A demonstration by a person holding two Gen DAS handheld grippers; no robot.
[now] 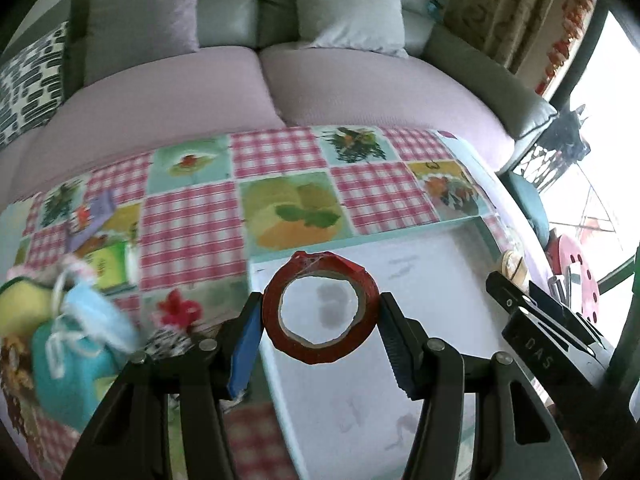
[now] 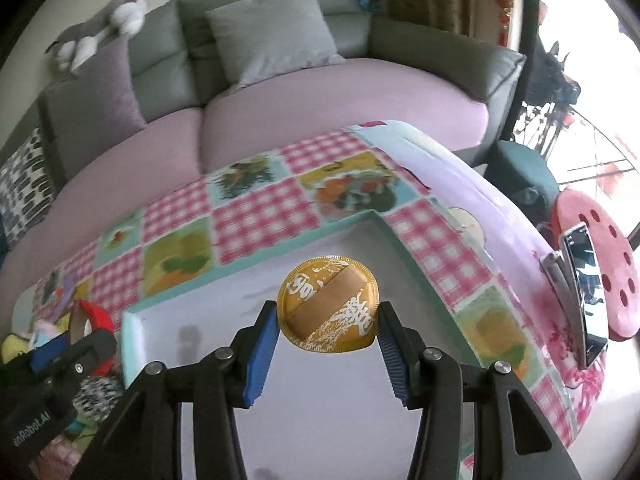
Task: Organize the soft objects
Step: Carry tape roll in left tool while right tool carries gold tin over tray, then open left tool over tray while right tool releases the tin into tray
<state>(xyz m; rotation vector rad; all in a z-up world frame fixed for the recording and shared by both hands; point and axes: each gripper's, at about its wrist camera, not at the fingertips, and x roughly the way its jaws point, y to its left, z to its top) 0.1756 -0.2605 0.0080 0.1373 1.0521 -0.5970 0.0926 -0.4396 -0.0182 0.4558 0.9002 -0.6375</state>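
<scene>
My left gripper (image 1: 320, 316) is shut on a red tape roll (image 1: 320, 308) and holds it above the white tray (image 1: 440, 264). My right gripper (image 2: 328, 316) is shut on a round golden puff with a tan band (image 2: 328, 306), held above the same tray (image 2: 200, 320). The left gripper with the red roll (image 2: 90, 320) shows at the left of the right wrist view. A pile of soft things lies at the table's left: a teal pouch (image 1: 68, 364), a light blue item (image 1: 100, 316) and a yellow sponge (image 1: 20, 304).
The table has a patchwork checked cloth (image 1: 192, 232). A sofa with pink seats (image 1: 360, 88) and grey cushions (image 1: 348, 8) stands behind. A red stool with holes (image 2: 600, 272) and a phone on a stand (image 2: 584, 288) are at the right. A plush toy (image 2: 104, 24) sits on the sofa back.
</scene>
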